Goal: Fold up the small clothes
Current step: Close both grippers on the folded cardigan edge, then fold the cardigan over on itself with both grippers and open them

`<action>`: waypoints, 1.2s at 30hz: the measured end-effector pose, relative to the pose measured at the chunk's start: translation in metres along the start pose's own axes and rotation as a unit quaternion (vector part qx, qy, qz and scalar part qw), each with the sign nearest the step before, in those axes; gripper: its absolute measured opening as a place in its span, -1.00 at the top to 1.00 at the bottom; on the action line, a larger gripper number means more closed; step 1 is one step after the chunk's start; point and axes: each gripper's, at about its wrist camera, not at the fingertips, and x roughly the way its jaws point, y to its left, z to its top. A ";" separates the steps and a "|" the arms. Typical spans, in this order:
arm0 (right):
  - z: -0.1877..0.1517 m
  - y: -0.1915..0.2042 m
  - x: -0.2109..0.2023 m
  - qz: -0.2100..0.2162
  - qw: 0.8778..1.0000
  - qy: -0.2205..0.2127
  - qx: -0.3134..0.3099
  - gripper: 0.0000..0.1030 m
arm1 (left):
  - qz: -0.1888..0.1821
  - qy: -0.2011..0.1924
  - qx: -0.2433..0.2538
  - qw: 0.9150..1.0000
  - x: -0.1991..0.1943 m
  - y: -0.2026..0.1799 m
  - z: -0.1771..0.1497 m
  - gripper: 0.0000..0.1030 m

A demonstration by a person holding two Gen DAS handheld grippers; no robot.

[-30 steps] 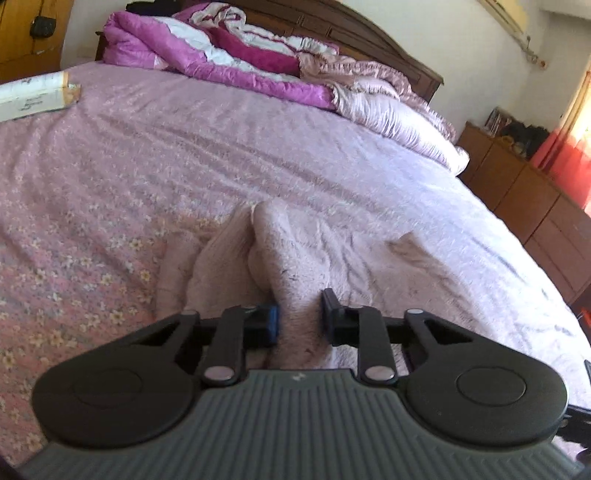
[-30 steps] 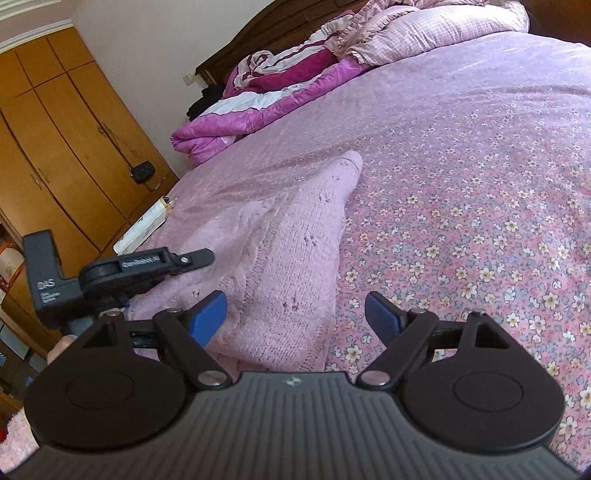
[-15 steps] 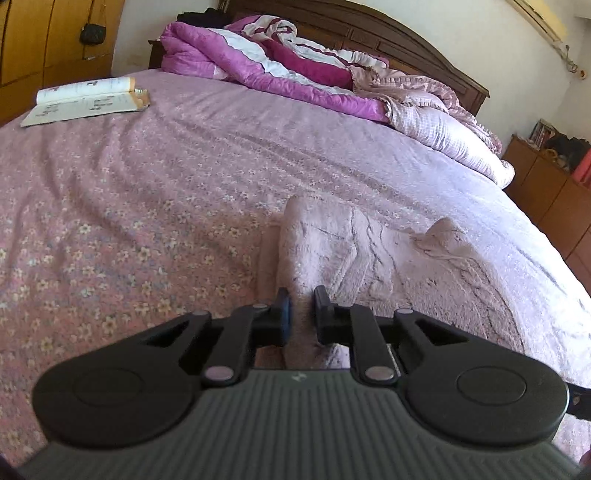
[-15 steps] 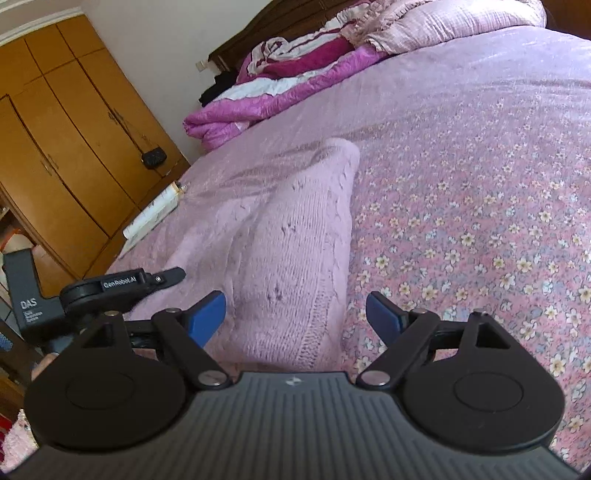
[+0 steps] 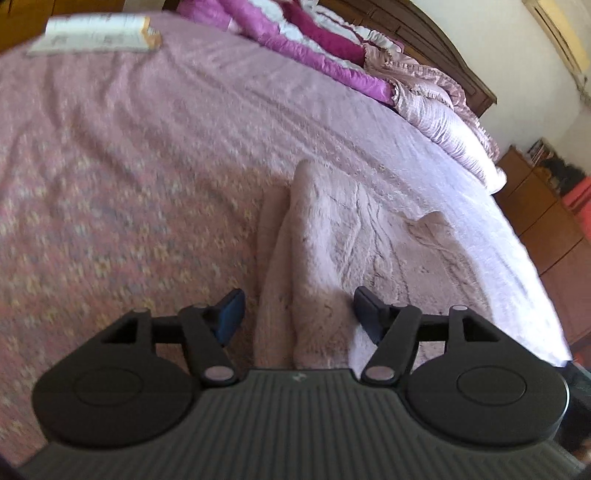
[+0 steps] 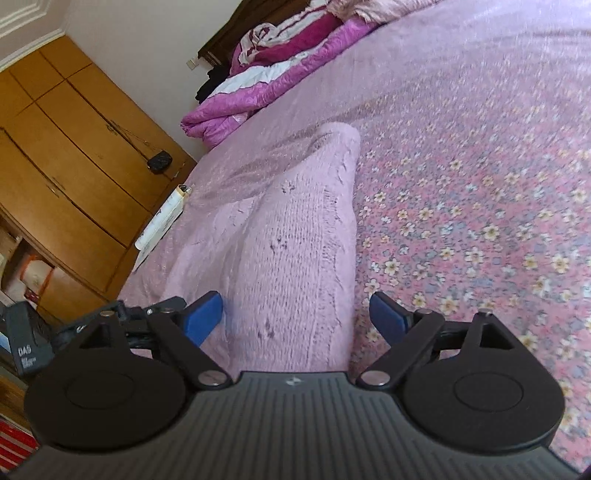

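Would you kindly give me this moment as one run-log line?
left hand-held gripper: just opened, pink knit garment between jaws, unpressed | right hand-held gripper: open over garment | bed

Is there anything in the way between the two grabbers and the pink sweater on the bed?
Nothing visible is. The pink sweater lies directly ahead of the left gripper, whose jaws have just opened off its fold, and of the open right gripper. Only bedspread surrounds it; the book lies far away.

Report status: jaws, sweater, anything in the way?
Left gripper jaws just opened, right gripper open, neither gripping. Pink knit sweater lies partly folded on the bed. Nothing blocking.
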 end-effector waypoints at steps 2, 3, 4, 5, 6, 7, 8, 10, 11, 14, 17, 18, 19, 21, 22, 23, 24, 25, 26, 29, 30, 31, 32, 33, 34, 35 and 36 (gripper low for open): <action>0.003 -0.001 0.007 0.006 1.000 0.007 0.008 -0.77 | -0.020 0.013 -0.025 0.999 0.002 0.005 0.000 -0.29; 0.004 -0.001 0.010 0.009 1.000 0.010 0.010 -0.77 | -0.028 0.020 -0.035 0.999 0.004 0.006 -0.001 -0.29; 0.005 -0.001 0.012 0.012 1.000 0.011 0.012 -0.77 | -0.033 0.024 -0.043 0.998 0.005 0.007 -0.002 -0.29; 0.006 -0.001 0.015 0.015 1.000 0.013 0.012 -0.78 | -0.033 0.024 -0.045 0.998 0.005 0.006 -0.002 -0.29; 0.007 -0.001 0.017 0.019 1.000 0.014 0.012 -0.78 | -0.032 0.024 -0.043 0.998 0.005 0.005 -0.002 -0.30; 0.007 -0.002 0.020 0.022 1.000 0.015 0.012 -0.78 | -0.032 0.024 -0.040 0.998 0.005 0.004 -0.003 -0.30; 0.007 -0.002 0.023 0.025 0.999 0.017 0.013 -0.78 | -0.034 0.025 -0.040 0.998 0.006 0.004 -0.003 -0.30; 0.006 -0.004 0.029 0.033 0.999 0.016 0.015 -0.79 | -0.040 0.028 -0.046 0.998 0.008 0.006 -0.003 -0.30; 0.006 -0.005 0.031 0.036 0.999 0.015 0.016 -0.80 | -0.044 0.031 -0.051 0.997 0.010 0.008 -0.003 -0.30; 0.009 -0.005 0.039 0.043 0.999 0.017 0.016 -0.84 | -0.062 0.037 -0.071 0.995 0.014 0.013 -0.002 -0.30; 0.014 -0.004 0.045 0.047 0.998 0.026 0.015 -0.85 | -0.077 0.040 -0.082 0.993 0.017 0.015 -0.003 -0.28; 0.015 -0.005 0.047 0.049 0.998 0.028 0.017 -0.85 | -0.079 0.039 -0.079 0.993 0.017 0.015 -0.004 -0.27; 0.017 -0.005 0.048 0.052 0.998 0.029 0.019 -0.82 | -0.080 0.038 -0.073 0.993 0.017 0.014 -0.005 -0.18; 0.020 -0.007 0.049 0.052 0.998 0.033 0.021 -0.59 | -0.083 0.035 -0.072 0.993 0.015 0.014 -0.006 -0.03; 0.022 -0.008 0.048 0.047 0.998 0.035 0.020 -0.38 | -0.086 0.034 -0.076 0.993 0.015 0.014 -0.006 0.07; 0.023 -0.009 0.048 0.047 0.998 0.036 0.018 -0.29 | -0.090 0.033 -0.084 0.992 0.014 0.016 -0.006 0.11; 0.025 -0.010 0.047 0.050 0.998 0.036 0.022 -0.25 | -0.093 0.032 -0.093 0.991 0.013 0.017 -0.005 0.18; 0.027 -0.009 0.045 0.054 0.997 0.036 0.028 -0.19 | -0.097 0.032 -0.102 0.990 0.011 0.019 -0.005 0.22; 0.029 -0.008 0.043 0.056 0.997 0.037 0.032 -0.15 | -0.099 0.032 -0.106 0.989 0.010 0.018 -0.004 0.24; 0.038 0.001 0.033 0.062 0.997 0.037 0.033 -0.08 | -0.106 0.028 -0.104 0.988 0.001 0.012 -0.003 0.27; 0.041 0.005 0.027 0.066 0.997 0.035 0.029 -0.07 | -0.111 0.026 -0.102 0.988 -0.001 0.008 -0.002 0.28; 0.045 0.008 0.021 0.072 0.997 0.034 0.024 -0.06 | -0.119 0.026 -0.100 0.988 -0.005 0.004 -0.002 0.29; 0.048 0.012 0.015 0.077 0.996 0.032 0.020 -0.05 | -0.124 0.028 -0.100 0.987 -0.006 0.000 -0.003 0.30; 0.051 0.015 0.007 0.078 0.996 0.031 0.016 -0.05 | -0.129 0.033 -0.098 0.986 -0.008 -0.005 -0.005 0.30; 0.053 0.018 -0.001 0.077 0.997 0.028 0.009 -0.05 | -0.132 0.037 -0.096 0.986 -0.008 -0.010 -0.007 0.30; 0.055 0.020 -0.010 0.075 0.997 0.025 0.000 -0.05 | -0.135 0.042 -0.093 0.986 -0.010 -0.016 -0.011 0.30; 0.057 0.021 -0.019 0.073 0.997 0.023 -0.006 -0.05 | -0.138 0.045 -0.089 0.985 -0.010 -0.022 -0.015 0.31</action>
